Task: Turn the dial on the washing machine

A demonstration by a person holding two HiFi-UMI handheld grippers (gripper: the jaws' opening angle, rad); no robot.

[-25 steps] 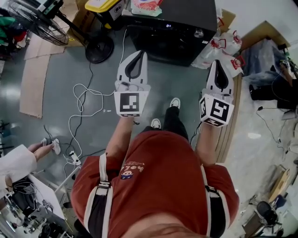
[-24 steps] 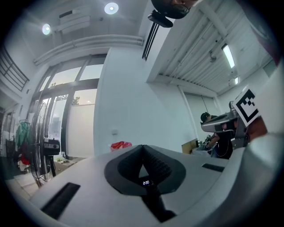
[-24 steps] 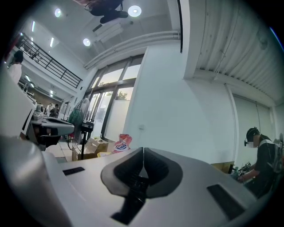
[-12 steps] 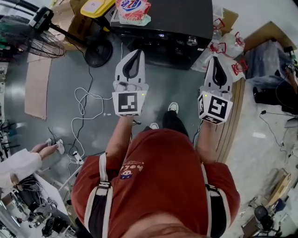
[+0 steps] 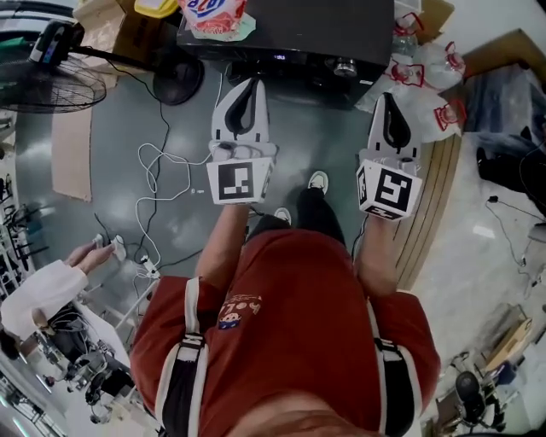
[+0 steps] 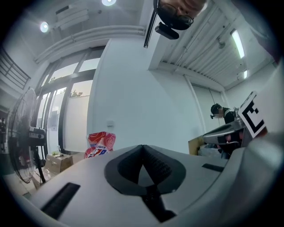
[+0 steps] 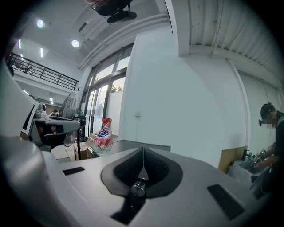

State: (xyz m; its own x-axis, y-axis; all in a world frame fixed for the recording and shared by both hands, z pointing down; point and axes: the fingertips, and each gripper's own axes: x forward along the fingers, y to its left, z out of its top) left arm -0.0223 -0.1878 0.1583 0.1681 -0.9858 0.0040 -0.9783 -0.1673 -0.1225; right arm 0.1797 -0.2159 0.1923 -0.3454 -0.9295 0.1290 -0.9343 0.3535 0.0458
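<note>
The dial (image 5: 345,67) is a small silver knob on the front panel of the black washing machine (image 5: 299,30), toward the right end of that panel, with a faintly lit display (image 5: 279,58) to its left on the same panel. A red and white detergent bag (image 5: 213,13) lies on the machine's top at its left end. The right gripper (image 5: 388,98) hangs in front of the machine near its right corner, just right of the dial and apart from it; its jaws are pressed together with nothing between them. The left gripper (image 5: 247,83) points at the machine's front toward the left side, short of the panel, its jaws likewise closed tip to tip and empty. White plastic bags with red handles (image 5: 422,77) are heaped against the machine's right side. To the machine's left stands a floor fan (image 5: 51,77) with a round black base (image 5: 179,77), and a white cable (image 5: 158,179) loops over the grey floor in front of the machine's left corner. Farther out from the machine's left front, a person's white sleeve (image 5: 34,294) shows.
</note>
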